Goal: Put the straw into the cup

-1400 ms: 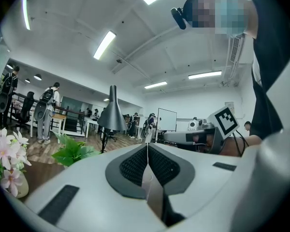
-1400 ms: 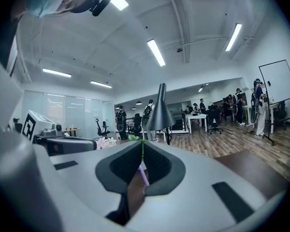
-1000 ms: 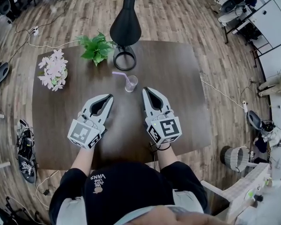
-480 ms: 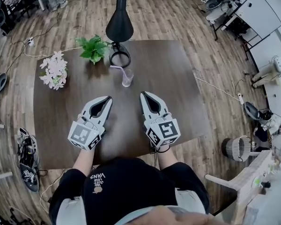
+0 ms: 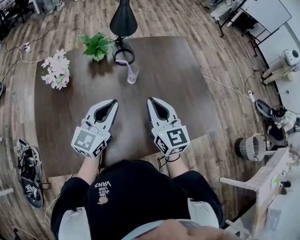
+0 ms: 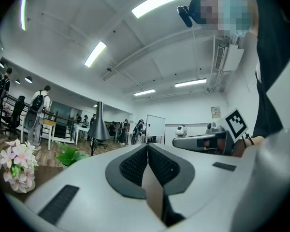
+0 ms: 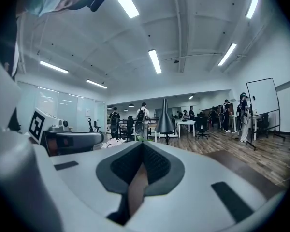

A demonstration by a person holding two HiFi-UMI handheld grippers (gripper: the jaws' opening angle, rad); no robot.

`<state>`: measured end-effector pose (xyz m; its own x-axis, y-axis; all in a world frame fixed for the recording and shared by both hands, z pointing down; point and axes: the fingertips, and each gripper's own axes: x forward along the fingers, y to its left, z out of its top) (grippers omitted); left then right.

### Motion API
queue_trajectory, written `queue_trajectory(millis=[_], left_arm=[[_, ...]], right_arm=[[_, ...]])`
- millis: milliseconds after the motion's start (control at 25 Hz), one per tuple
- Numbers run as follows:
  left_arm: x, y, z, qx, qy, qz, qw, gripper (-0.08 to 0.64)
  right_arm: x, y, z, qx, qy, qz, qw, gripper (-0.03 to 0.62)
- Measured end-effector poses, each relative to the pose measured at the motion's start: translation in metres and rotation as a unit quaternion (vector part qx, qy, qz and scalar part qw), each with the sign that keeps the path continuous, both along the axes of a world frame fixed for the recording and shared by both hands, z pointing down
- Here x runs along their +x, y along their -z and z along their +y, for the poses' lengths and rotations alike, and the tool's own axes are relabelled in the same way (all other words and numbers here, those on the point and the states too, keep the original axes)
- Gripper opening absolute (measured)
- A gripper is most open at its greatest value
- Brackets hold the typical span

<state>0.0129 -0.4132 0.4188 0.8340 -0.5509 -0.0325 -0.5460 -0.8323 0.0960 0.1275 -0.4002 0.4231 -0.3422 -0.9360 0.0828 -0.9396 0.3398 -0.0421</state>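
Observation:
A clear cup (image 5: 133, 75) stands on the dark wooden table (image 5: 180, 84), in front of the lamp base. A purple straw (image 5: 129, 69) leans inside it, its bent top pointing left. My left gripper (image 5: 113, 103) and right gripper (image 5: 151, 101) hover side by side over the table's near half, well short of the cup. Both point level toward the far side. In the left gripper view the left gripper (image 6: 147, 146) has its jaws pressed together with nothing between them. The right gripper (image 7: 142, 144) looks the same in its own view. Neither gripper view shows the cup.
A black floor-lamp base (image 5: 121, 55) and a green plant (image 5: 95, 45) sit at the table's far edge. Pink flowers (image 5: 55, 72) stand at the far left. A cable (image 5: 230, 88) trails off the right side. Office desks and people fill the background.
Both grippers have drawn back from the cup toward the person, staying shut. The cup with the straw now lies farther ahead of the fingertips.

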Motion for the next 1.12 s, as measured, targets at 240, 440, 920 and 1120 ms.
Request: queue_trajectory(millis=[240, 440, 920, 1120], left_arm=[[-0.007, 0.002, 0.012, 0.004, -0.005, 0.002, 1.0000, 0.017], [-0.010, 0.002, 0.015, 0.005, -0.008, 0.004, 0.9999, 0.017], [-0.009, 0.005, 0.010, 0.005, -0.010, 0.010, 0.9999, 0.017], [-0.005, 0.004, 0.006, 0.005, -0.009, 0.007, 0.9999, 0.017]], right_arm=[[-0.007, 0.001, 0.014, 0.002, -0.008, 0.001, 1.000, 0.017], [-0.009, 0.002, 0.018, 0.005, -0.011, 0.003, 1.000, 0.017], [-0.011, 0.005, 0.014, 0.009, -0.009, 0.005, 1.000, 0.015], [-0.008, 0.006, 0.010, 0.009, -0.007, 0.006, 1.000, 0.015]])
